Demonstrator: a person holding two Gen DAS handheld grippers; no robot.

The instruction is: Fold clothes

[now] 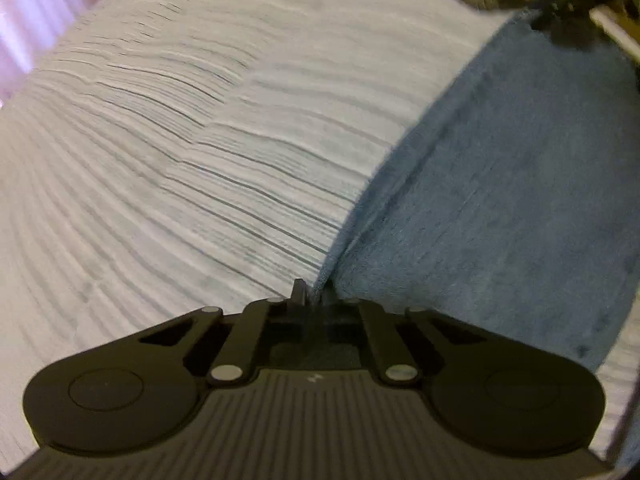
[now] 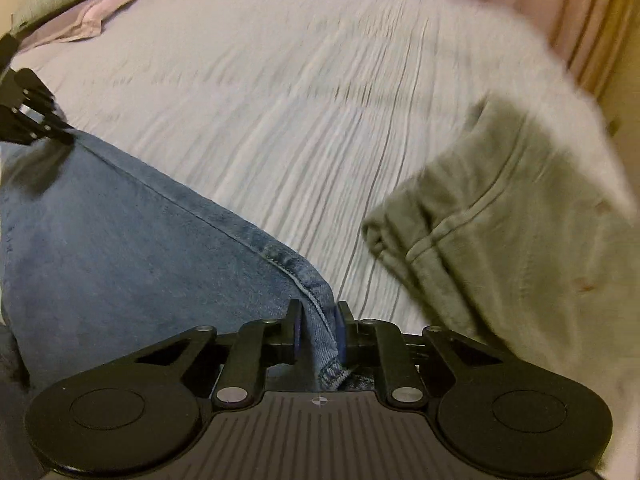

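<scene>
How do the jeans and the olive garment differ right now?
The jeans are blue denim; the olive garment is a softer-looking green fabric. The jeans are pinched along one seamed edge by both the left gripper and the right gripper, jaws closed; the olive garment is untouched. The jeans are pulled fairly flat between the grips; the olive garment lies rumpled. Both are on the pale bedspread.

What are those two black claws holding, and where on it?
Both hold the blue jeans. The right gripper pinches the stitched hem at one corner; the left gripper is shut on the edge at the other end.
</scene>
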